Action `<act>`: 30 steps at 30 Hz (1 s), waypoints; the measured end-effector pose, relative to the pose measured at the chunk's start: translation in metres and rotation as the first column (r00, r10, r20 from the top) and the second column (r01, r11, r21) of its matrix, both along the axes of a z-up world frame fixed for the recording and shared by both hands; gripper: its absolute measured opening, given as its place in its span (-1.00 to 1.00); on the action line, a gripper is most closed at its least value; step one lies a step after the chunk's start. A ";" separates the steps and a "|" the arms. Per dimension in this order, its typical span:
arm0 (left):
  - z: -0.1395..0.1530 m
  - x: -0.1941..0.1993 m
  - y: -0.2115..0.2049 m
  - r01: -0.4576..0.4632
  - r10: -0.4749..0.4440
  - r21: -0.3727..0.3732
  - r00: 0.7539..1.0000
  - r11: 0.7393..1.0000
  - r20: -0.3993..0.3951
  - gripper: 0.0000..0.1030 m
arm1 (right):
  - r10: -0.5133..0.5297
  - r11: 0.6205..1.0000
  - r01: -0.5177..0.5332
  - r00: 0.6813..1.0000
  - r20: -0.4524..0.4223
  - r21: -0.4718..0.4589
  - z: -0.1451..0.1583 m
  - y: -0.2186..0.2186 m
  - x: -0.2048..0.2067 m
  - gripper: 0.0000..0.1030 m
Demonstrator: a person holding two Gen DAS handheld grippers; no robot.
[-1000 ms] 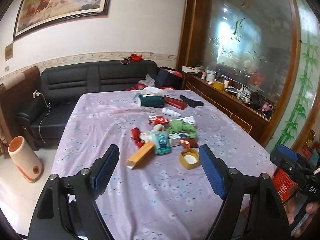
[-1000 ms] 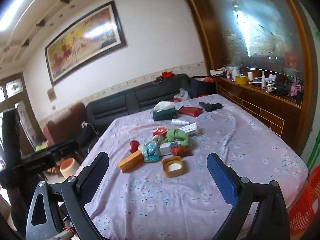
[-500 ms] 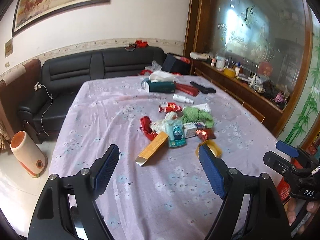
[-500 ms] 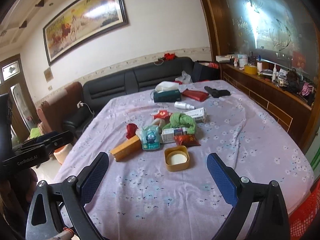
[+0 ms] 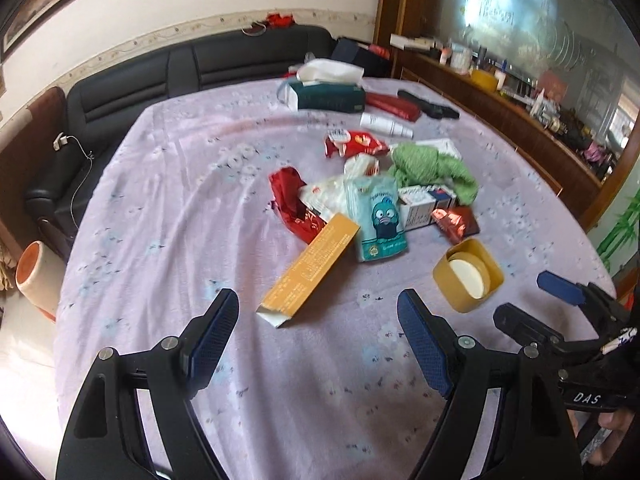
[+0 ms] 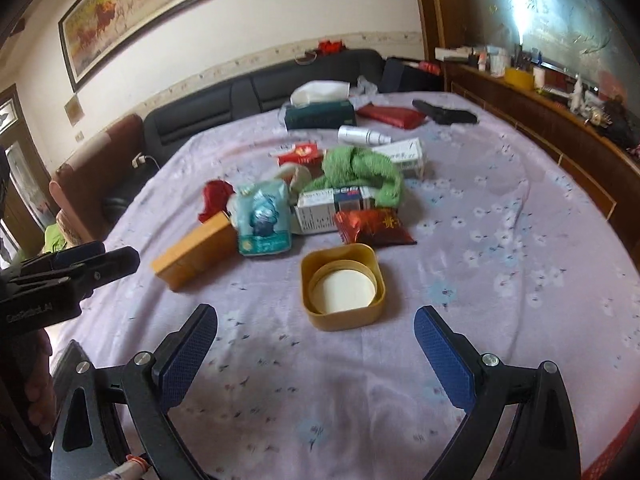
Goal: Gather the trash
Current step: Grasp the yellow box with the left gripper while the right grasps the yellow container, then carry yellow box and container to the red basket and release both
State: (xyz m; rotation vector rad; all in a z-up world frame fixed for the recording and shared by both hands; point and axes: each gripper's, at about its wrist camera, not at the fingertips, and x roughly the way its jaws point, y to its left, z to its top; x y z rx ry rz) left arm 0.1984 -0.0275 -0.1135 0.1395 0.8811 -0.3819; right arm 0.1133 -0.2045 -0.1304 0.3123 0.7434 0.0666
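You're in the approach step: nothing is picked yet. Left gripper (image 5: 316,330) is wide and empty, above bare cloth just short of the orange box (image 5: 310,270). Right gripper (image 6: 316,354) is also wide and empty, with the yellow lid (image 6: 343,286) just ahead between its fingers' line.

The trash sits in a loose pile mid-desk (image 5: 160,208): teal pouch (image 5: 378,216), red wrappers (image 5: 292,204), foil packet (image 6: 372,226), white carton (image 6: 334,210), green cloth (image 6: 360,170).

My read of the next move: go for the nearest loose pieces first. The box lies flat and long, so close across its narrow side. The lid is wide (near the jaw limit, I'd guess), so pinch one wall rather than span it.

Hard to make out:
- No bin in clear view; a red mesh thing at the right view's bottom-right corner is cut off, so I can't tell what it is.
- What lies under the cloth and pouch is hidden.
- Far items (tissue box (image 5: 326,96), white bottle (image 5: 386,125)) may not be trash.
- Carton print is too blurred to read.
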 end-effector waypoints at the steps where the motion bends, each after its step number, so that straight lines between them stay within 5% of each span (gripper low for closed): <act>1: -0.003 0.005 -0.003 0.001 -0.001 0.009 1.000 1.000 -0.004 0.56 | 0.002 1.000 -0.002 1.000 -0.009 0.003 -0.004 -0.001 0.005 0.95; 8: -0.033 0.042 -0.023 -0.009 0.014 0.099 0.998 0.995 -0.055 0.52 | 0.014 1.000 -0.014 0.998 -0.060 0.008 -0.025 -0.007 0.037 0.95; 12: -0.047 0.055 -0.033 -0.014 0.025 0.161 0.997 0.987 -0.068 0.10 | 0.018 1.000 -0.016 0.995 -0.098 0.023 -0.037 -0.010 0.050 0.72; 14: -0.054 0.056 -0.036 -0.016 0.034 0.205 0.996 0.979 -0.085 -0.27 | 0.019 1.000 -0.017 0.994 -0.108 0.018 -0.041 -0.009 0.054 0.62; 17: -0.053 0.051 -0.034 -0.015 0.035 0.205 0.995 0.979 -0.095 -0.43 | 0.013 1.000 -0.010 0.992 -0.124 0.027 -0.047 -0.012 0.055 0.38; 22: -0.050 0.033 -0.019 -0.026 0.049 0.152 0.988 0.988 -0.147 -0.58 | 0.004 0.999 0.002 0.993 -0.115 0.053 -0.044 -0.020 0.041 0.36; 27: -0.038 0.003 -0.004 -0.040 0.020 -0.075 0.966 0.996 -0.257 -0.59 | -0.010 0.995 0.017 0.997 -0.077 0.096 -0.033 -0.029 0.005 0.36; 30: -0.018 -0.022 -0.012 -0.013 -0.010 -0.111 0.979 0.994 -0.202 -0.59 | -0.040 0.992 0.045 0.998 -0.038 0.115 -0.020 -0.037 -0.021 0.36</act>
